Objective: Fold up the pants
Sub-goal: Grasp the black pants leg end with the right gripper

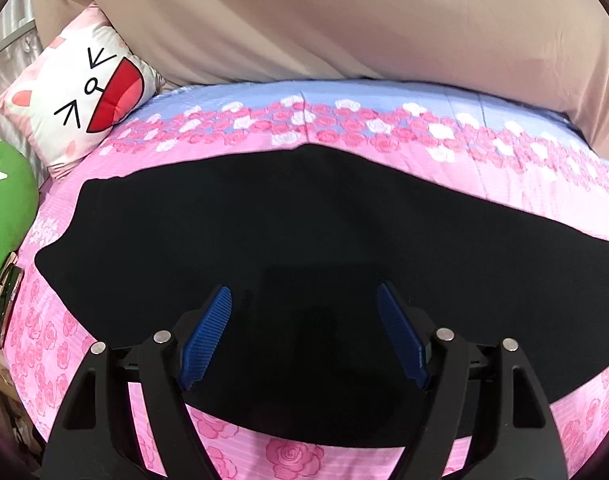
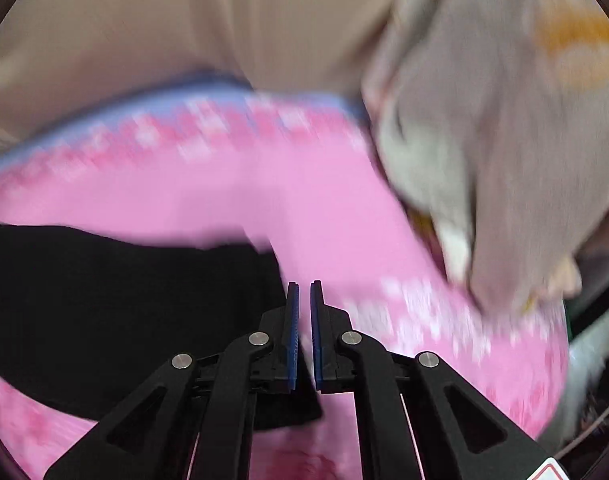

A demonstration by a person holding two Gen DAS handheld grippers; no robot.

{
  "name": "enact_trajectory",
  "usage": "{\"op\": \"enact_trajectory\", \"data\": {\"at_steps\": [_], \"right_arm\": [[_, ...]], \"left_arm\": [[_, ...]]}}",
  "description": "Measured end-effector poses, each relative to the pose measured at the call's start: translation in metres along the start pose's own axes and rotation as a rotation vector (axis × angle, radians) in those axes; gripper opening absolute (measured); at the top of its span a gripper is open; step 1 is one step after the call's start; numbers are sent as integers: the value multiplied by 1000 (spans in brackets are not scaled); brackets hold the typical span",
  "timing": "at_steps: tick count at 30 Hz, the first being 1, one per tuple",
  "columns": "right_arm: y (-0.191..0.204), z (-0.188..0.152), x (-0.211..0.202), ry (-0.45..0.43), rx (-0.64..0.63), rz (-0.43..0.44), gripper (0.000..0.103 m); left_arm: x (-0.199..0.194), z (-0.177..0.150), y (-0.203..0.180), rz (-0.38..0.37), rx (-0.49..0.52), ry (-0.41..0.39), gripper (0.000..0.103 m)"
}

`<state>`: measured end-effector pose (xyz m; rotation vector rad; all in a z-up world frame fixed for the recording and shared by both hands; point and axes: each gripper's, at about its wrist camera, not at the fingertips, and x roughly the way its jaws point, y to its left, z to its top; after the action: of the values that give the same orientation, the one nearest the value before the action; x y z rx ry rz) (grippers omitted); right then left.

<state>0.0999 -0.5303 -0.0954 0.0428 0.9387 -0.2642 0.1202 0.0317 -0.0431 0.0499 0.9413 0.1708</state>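
The black pants (image 1: 304, 280) lie spread flat across a pink rose-print bedspread (image 1: 484, 172), the cloth extending from left to right of the left wrist view. The left gripper (image 1: 304, 300) hangs over the middle of the pants, its blue pads (image 1: 206, 336) set wide apart with nothing between them. The right gripper (image 2: 304, 292) is positioned at the right edge of the pants, jaws drawn nearly together; the view is blurred, and no cloth appears to be clamped. A cat-face pillow (image 1: 84, 92) rests at the bedspread's far-left corner.
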Motion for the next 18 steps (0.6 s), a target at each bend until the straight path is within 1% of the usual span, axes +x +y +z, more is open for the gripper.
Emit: {"op": "enact_trajectory", "data": {"at_steps": [1,2,3,4,5,6,9,10,11,12,13,14,15,17,18], "right_arm": [[-3,-8,1,14,24,6,7],[-8,-12,-7,-7,54,18,15],[-11,-16,-17,-24,85,37,27],[-16,-19,-27,-44,124,57,35],[-20,-24,-33,-52,153,69,50],[-24,-28,-37,-51,187,89,53],[-34,-43,-36,-23,299,179,53],[-37,-48,-34,-7,338,218,53],[-39,-51,-32,-1,367,238,53],[-40,-52,-30,2,378,237,53],[-40,-53,-33,-6,397,220,53],[-41,-53,-38,-21,412,221,53],[-40,-54,-49,-56,422,224,53],[-34,-56,-67,-117,395,245,53],[-29,-54,-72,-129,364,251,53]], "left_arm": [[1,0,0,3,5,3,73],[2,-1,0,10,9,4,73],[4,0,0,17,7,4,73],[5,1,1,21,1,3,73],[5,1,3,17,-5,2,73],[5,1,4,19,-14,-2,73],[2,-2,4,37,-15,-33,73],[2,-3,4,31,-14,-37,73],[2,-4,3,23,-13,-37,73],[2,-5,3,16,-12,-33,73],[2,-7,2,11,-9,-30,73],[0,-9,3,7,-3,-30,73],[-2,-10,4,7,0,-32,73],[-5,-12,8,9,-2,-38,79],[-6,-12,12,8,-16,-41,81]]}}
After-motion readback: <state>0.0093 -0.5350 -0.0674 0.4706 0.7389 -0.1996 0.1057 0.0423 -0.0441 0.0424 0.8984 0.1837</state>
